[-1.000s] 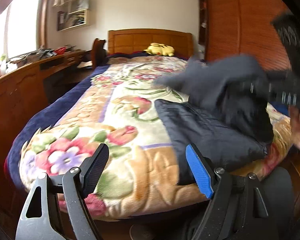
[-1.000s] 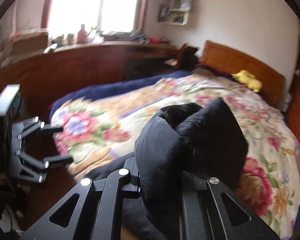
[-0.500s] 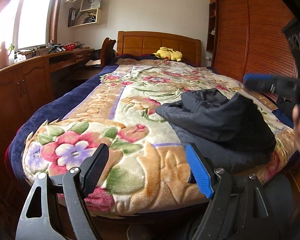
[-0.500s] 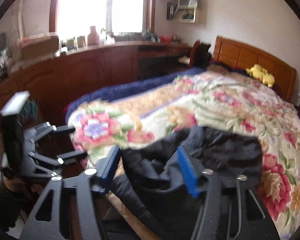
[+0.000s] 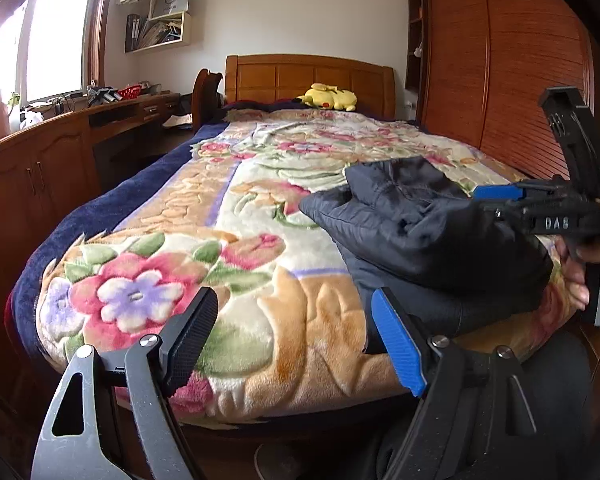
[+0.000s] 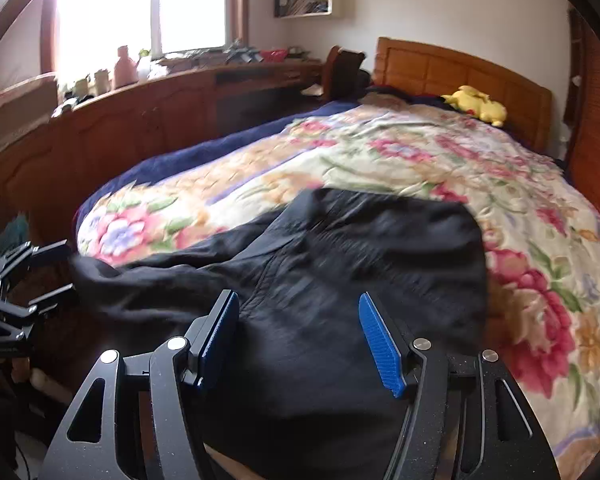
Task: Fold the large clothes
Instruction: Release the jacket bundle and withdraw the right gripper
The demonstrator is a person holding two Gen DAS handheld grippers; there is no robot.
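Left wrist view: dark jacket (image 5: 428, 232) lies bunched on the floral blanket (image 5: 188, 280) near the foot of the bed (image 5: 308, 76), towards its right side. Left claw (image 5: 296, 340) hangs wide open over the blanket edge, nothing btwn its pads. Right claw (image 6: 300, 332) sits just above the jacket; its jaws have just been opening & now stand apart, fabric below them, not pinched. Yellow plush (image 5: 328, 98) by the headboard.
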